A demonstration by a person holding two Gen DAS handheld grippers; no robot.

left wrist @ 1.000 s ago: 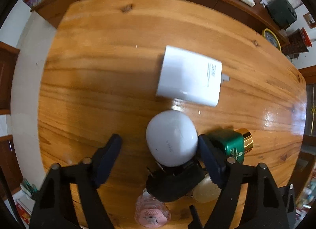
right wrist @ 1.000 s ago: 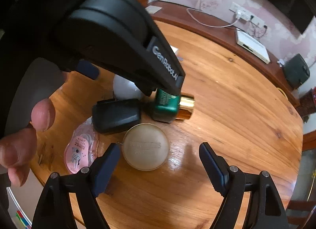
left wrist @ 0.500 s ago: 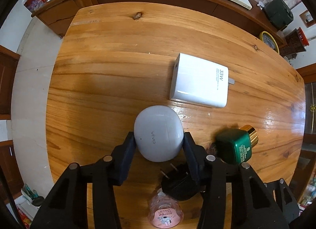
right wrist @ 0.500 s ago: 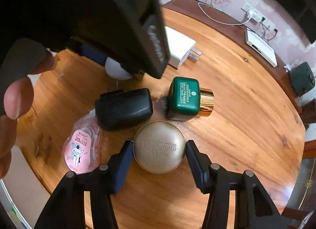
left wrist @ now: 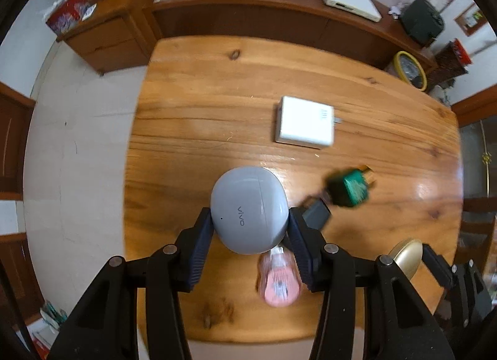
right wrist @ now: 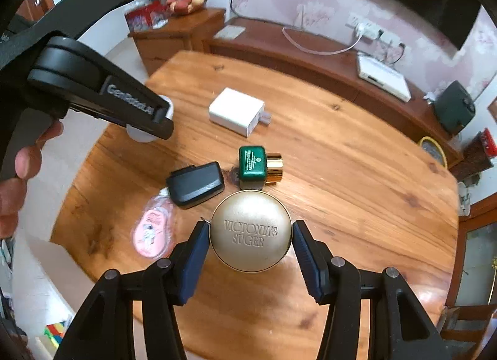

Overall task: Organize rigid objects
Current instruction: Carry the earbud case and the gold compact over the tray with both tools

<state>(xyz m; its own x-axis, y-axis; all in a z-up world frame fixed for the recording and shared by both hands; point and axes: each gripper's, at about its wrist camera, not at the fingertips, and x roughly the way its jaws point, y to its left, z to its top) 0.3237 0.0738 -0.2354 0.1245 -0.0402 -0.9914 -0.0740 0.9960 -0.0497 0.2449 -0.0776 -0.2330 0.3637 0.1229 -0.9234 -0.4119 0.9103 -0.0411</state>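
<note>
While both lifted clear of the wooden table (right wrist: 357, 173), the left gripper (left wrist: 250, 229) clamped a smooth grey egg-shaped earbud case (left wrist: 248, 209) across its slippery middle; the right gripper (right wrist: 251, 240) pinched a hard, light round gold compact (right wrist: 251, 231) by its rim.

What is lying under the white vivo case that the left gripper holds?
Below the white vivo case, held above the wooden table, a pink packet shows at its lower edge. The packet's upper end is hidden by the case.
</note>
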